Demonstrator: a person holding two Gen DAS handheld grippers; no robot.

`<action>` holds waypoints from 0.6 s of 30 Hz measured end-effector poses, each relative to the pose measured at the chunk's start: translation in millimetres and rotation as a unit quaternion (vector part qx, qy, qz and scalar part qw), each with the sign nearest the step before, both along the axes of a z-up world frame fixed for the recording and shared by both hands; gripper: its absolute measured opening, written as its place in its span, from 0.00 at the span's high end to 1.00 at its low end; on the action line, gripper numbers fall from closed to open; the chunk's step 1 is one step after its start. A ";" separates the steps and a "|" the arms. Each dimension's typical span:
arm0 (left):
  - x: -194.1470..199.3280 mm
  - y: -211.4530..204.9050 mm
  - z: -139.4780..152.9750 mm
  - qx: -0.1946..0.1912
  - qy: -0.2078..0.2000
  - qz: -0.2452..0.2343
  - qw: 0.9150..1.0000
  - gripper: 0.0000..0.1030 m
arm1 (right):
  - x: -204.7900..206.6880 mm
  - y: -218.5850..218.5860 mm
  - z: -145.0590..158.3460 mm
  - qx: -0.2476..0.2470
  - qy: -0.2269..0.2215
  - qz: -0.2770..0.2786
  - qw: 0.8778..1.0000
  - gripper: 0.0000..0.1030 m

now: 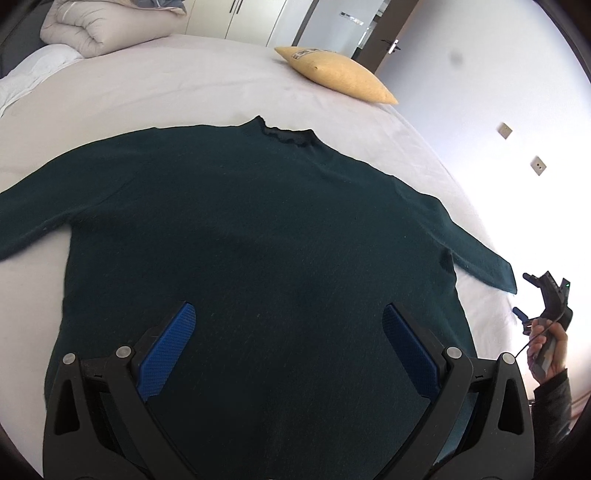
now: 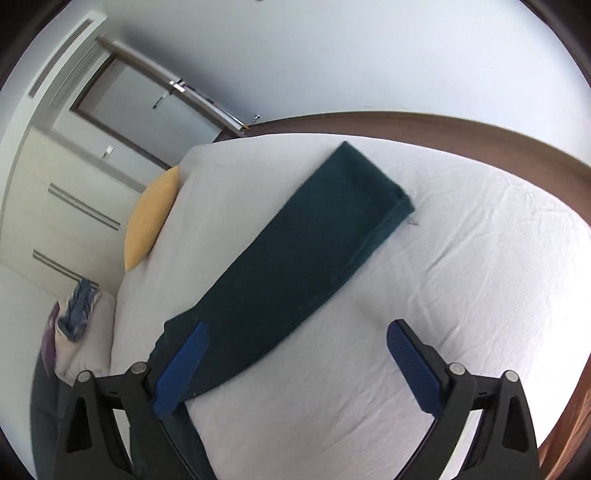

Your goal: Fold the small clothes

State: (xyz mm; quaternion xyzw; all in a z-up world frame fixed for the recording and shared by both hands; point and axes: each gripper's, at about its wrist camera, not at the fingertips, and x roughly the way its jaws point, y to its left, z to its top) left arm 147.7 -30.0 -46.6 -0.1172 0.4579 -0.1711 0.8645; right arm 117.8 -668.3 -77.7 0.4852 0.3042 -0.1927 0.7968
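Observation:
A dark green sweater (image 1: pixel 258 229) lies flat on the white bed (image 1: pixel 147 96), neck away from me, both sleeves spread out. My left gripper (image 1: pixel 290 325) is open and empty, hovering over the sweater's lower body. My right gripper (image 2: pixel 297 343) is open and empty above the right sleeve (image 2: pixel 295 258), its left finger over the sleeve near the armpit. The right gripper also shows in the left wrist view (image 1: pixel 543 295), held in a hand just beyond the sleeve's cuff.
A yellow cushion (image 1: pixel 336 75) lies at the bed's far edge, also in the right wrist view (image 2: pixel 151 218). A folded beige duvet (image 1: pixel 92 29) sits at the far left. A brown wooden bed frame (image 2: pixel 443 127) borders the mattress.

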 end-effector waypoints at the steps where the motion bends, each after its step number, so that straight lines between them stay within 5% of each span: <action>1: 6.5 -3.9 -0.9 0.000 0.002 -0.001 1.000 0.00 | -2.0 -9.9 -6.6 0.019 -0.010 -0.016 1.000 0.13; 9: 38.5 -24.8 -2.9 -0.018 -0.008 -0.008 1.000 0.00 | 13.9 -30.2 -5.1 0.047 -0.065 -0.063 0.995 0.14; 11: 44.0 -27.6 -3.8 -0.025 -0.006 -0.012 1.000 0.00 | 20.5 -32.3 -4.1 0.049 -0.068 -0.074 0.994 0.22; 14: 52.3 -28.1 -7.7 -0.044 0.005 -0.020 0.999 0.00 | 27.9 -32.9 -8.3 0.045 -0.065 -0.067 0.995 0.42; 18: 66.8 -32.9 -12.8 -0.054 0.017 -0.032 0.998 0.00 | 29.5 -33.8 -16.1 0.022 -0.037 -0.072 0.996 0.85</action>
